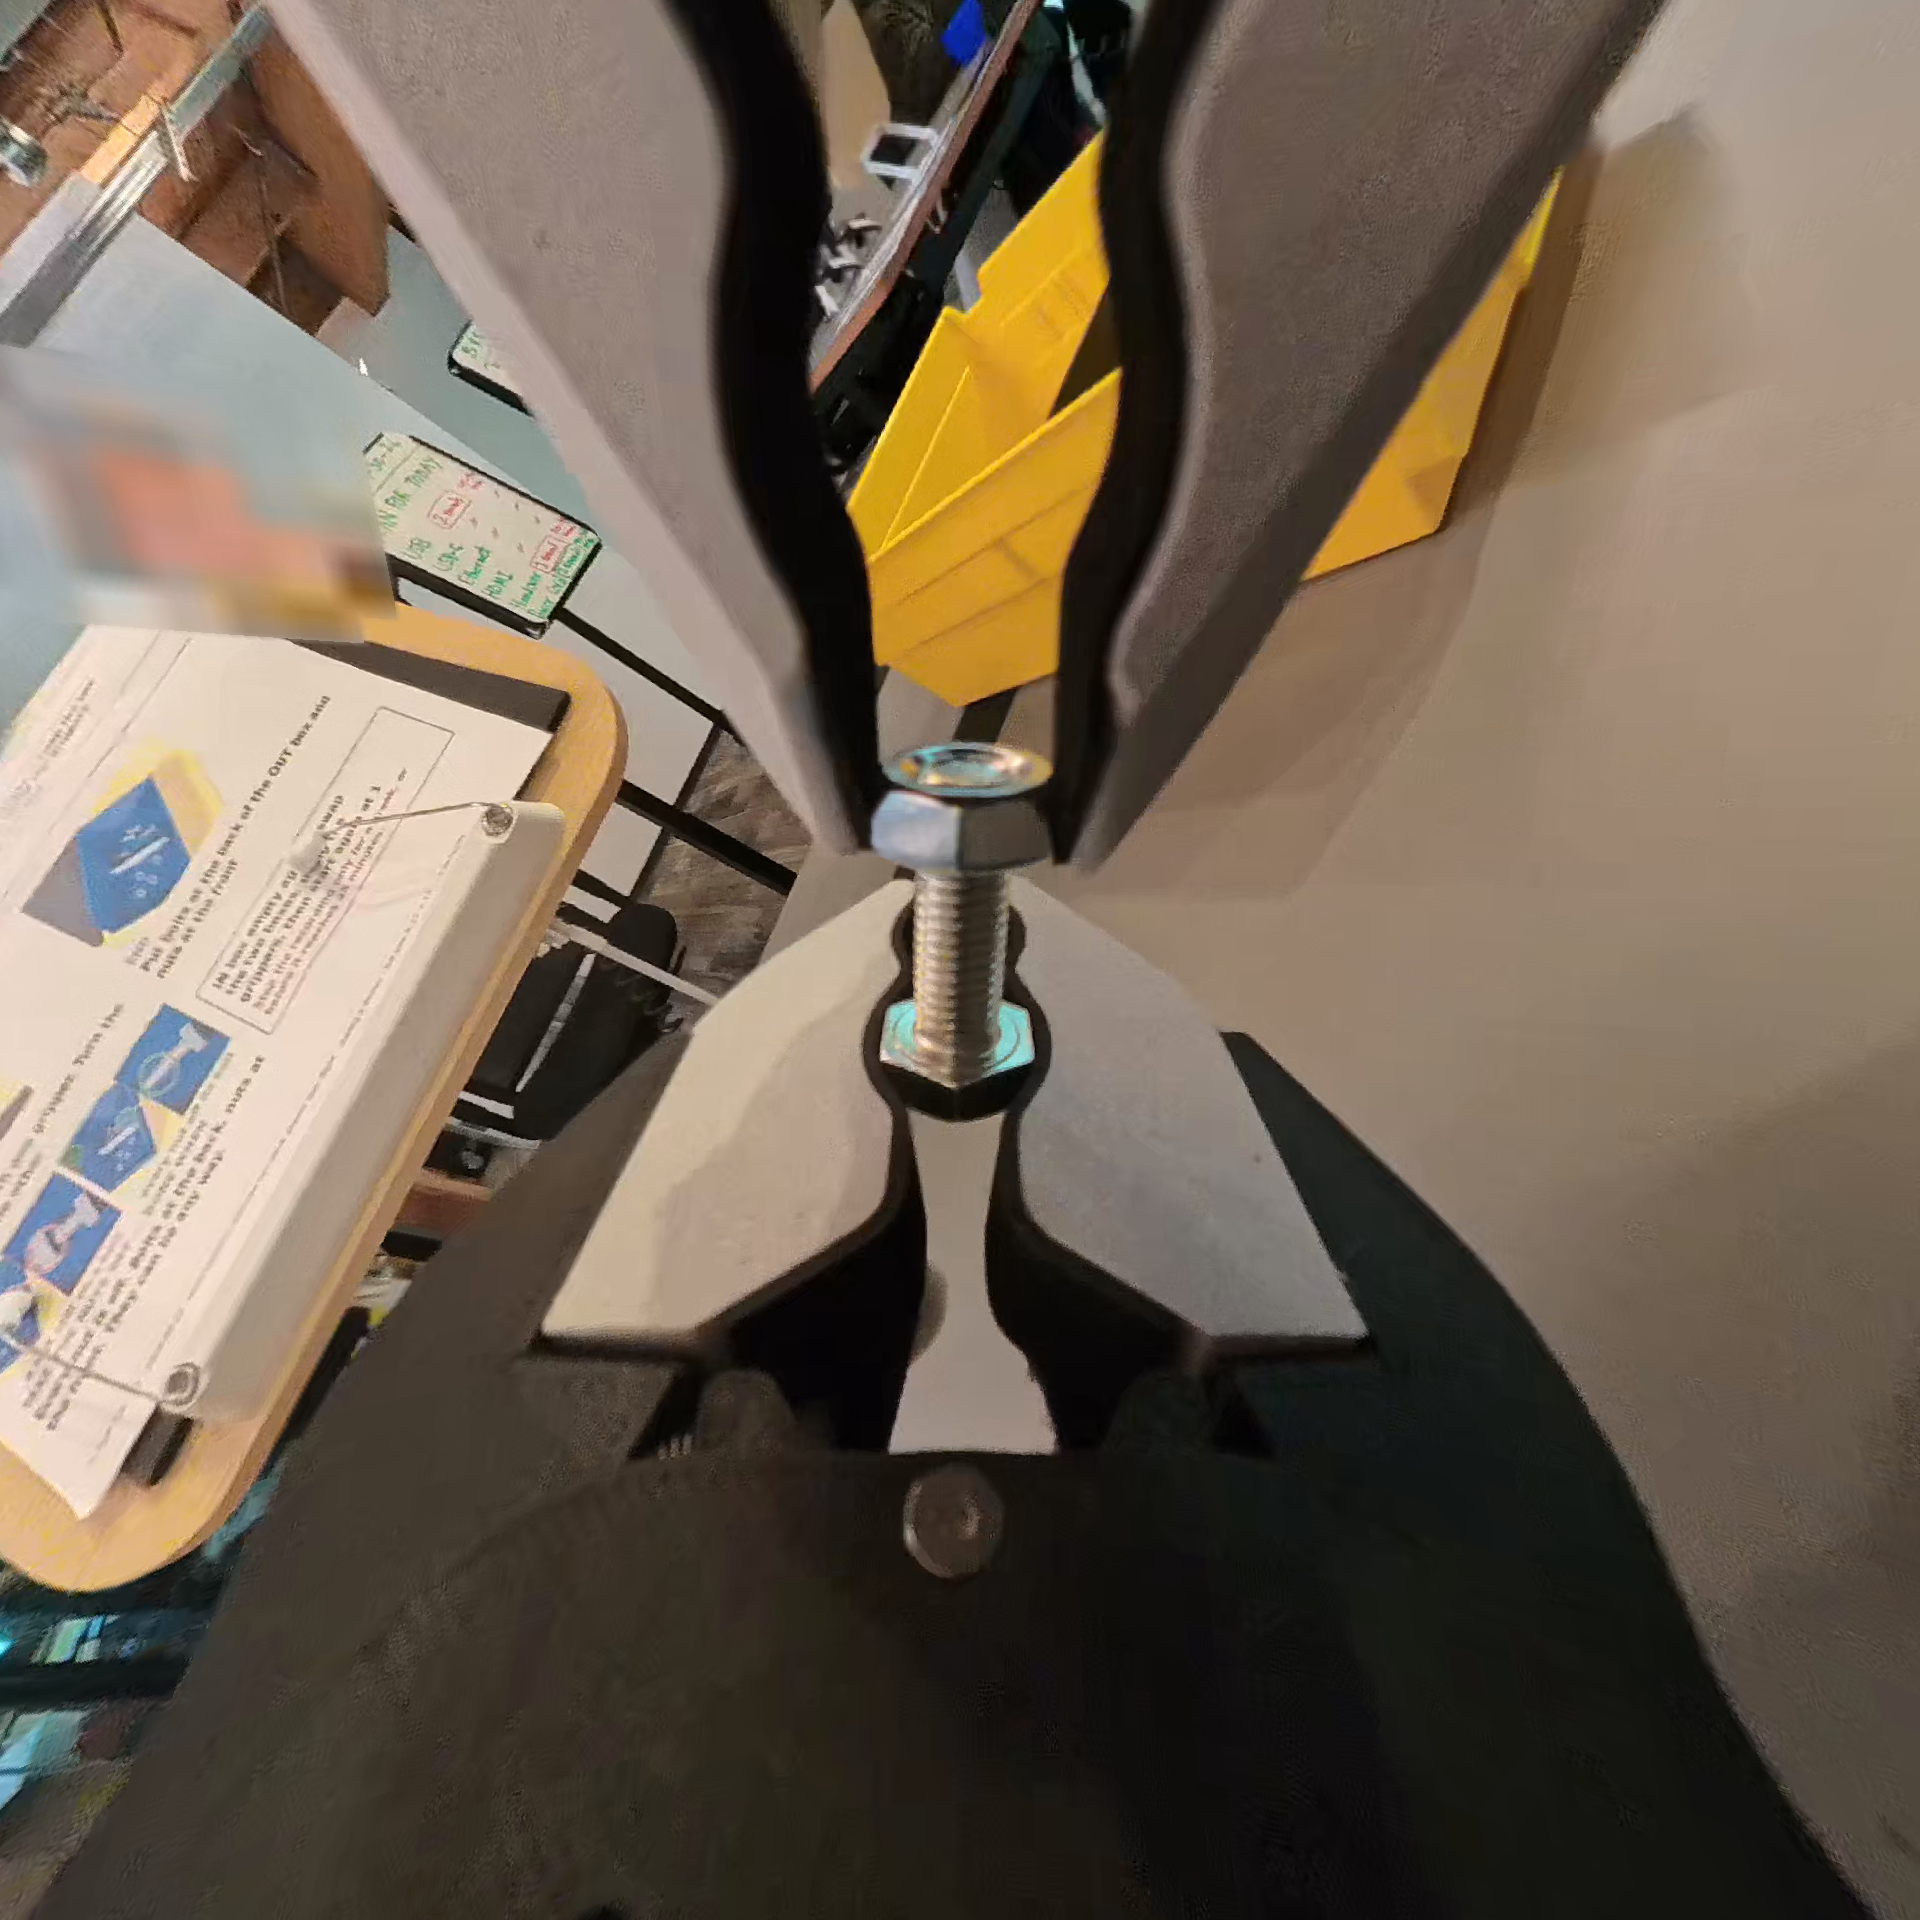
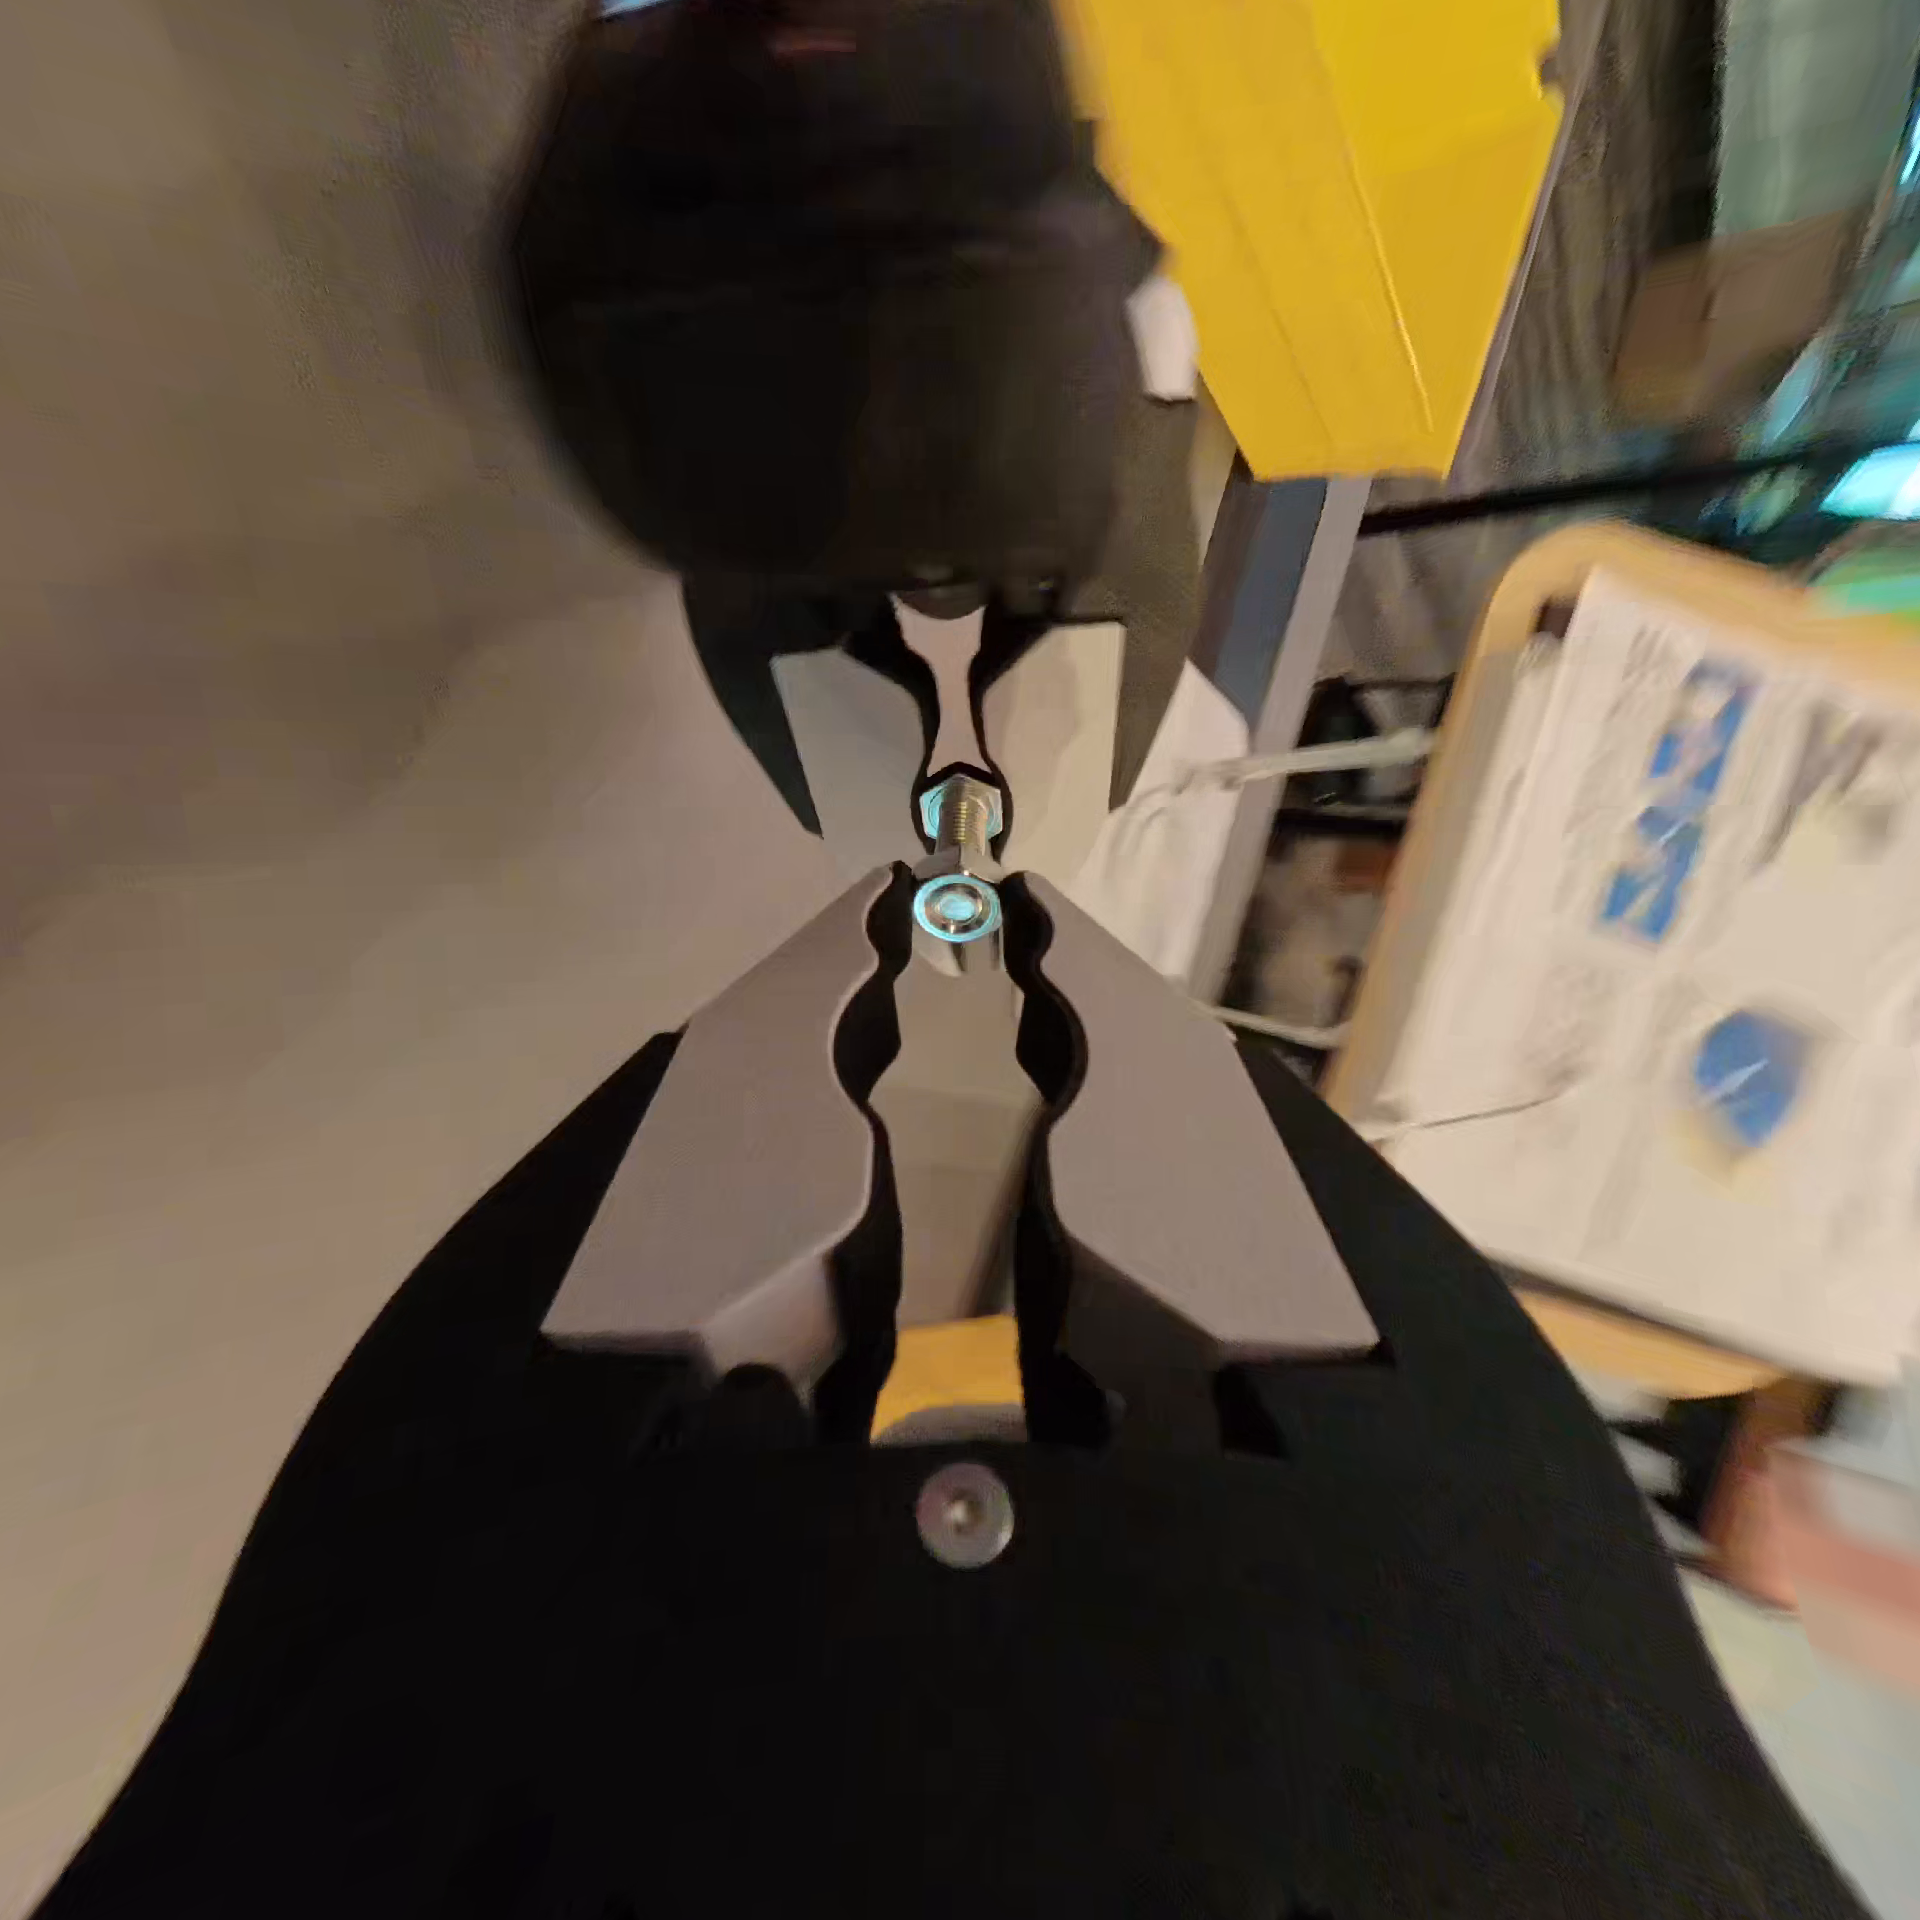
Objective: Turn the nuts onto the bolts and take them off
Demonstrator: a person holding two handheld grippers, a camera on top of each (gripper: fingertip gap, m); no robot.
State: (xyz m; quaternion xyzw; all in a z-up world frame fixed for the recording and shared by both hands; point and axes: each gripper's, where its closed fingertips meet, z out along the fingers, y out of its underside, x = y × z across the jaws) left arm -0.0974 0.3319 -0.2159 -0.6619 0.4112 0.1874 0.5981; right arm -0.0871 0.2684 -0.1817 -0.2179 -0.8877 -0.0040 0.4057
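Both tongs are closed on one bolt (image 1: 958, 945), which is held in the air between them, not lying on the desk. The left tongs (image 1: 958, 904) grip the near hexagon (image 1: 956, 1055) at one end of the threaded shaft. The right tongs (image 2: 953, 881) come from the opposite side and grip the far hexagon (image 1: 961, 831) at the other end. I cannot tell for sure which hexagon is the nut and which is the head of the bolt.

The long axis of the bolt runs from one pair of tongs to the other, nearly in line with both. So the coming move is, in my judgement, a turn of one wrist around this axis while the other holds firm. A good length of bare thread shows between the two hexagons, so many turns remain in either direction.

There is open room around the tongs. The yellow bin (image 1: 987, 540) is farther off behind the right tongs, and the stand with the instruction sheet (image 1: 260, 935) is well apart to the left. The risk I see is tilting: if the two pairs of tongs leave the common line, the thread may jam or a hexagon may slip.
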